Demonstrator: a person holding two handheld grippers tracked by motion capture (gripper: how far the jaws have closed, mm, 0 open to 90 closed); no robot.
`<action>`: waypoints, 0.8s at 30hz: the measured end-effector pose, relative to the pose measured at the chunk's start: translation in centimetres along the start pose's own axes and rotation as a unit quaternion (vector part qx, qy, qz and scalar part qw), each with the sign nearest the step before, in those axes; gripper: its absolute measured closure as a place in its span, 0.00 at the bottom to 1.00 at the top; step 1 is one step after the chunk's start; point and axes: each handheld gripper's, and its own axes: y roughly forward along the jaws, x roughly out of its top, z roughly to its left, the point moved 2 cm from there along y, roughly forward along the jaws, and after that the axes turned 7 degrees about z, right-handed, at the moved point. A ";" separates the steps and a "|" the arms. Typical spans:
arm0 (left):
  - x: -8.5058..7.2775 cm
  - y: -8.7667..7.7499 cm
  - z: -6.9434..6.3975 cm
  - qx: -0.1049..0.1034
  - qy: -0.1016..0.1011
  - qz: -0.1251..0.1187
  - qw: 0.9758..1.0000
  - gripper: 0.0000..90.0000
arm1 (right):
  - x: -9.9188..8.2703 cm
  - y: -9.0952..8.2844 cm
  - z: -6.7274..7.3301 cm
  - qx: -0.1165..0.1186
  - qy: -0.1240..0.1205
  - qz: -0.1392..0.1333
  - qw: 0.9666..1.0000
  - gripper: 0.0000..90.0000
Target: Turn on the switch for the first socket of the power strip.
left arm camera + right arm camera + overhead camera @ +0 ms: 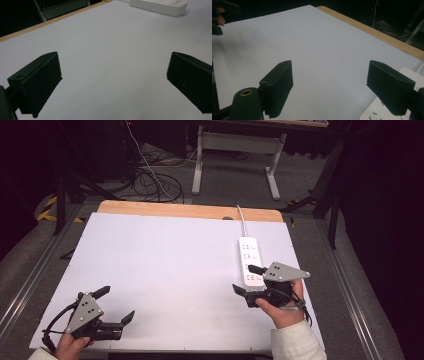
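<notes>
Seemingly white table sheet (pixel 165 270), dim cabled floor (pixel 155 180).

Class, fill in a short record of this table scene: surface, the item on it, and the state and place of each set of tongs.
surface: white sheet on a wooden table
item: white power strip, corded, at far right
left tongs: open, empty, near left corner
right tongs: open, empty, beside the strip's near end
</notes>
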 end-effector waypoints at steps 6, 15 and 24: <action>0.0 0.0 0.0 -0.001 0.000 0.002 1.000 0.00 | 0.8 0.1 -0.8 -0.008 0.005 0.003 1.000 0.23; 0.0 0.0 0.0 0.000 0.002 0.003 1.000 0.00 | 2.1 0.1 -2.7 -0.038 0.020 -0.001 0.999 0.30; 0.0 0.1 0.0 0.003 0.003 0.004 1.000 0.00 | 2.8 0.5 -5.3 -0.053 0.030 0.006 0.998 0.58</action>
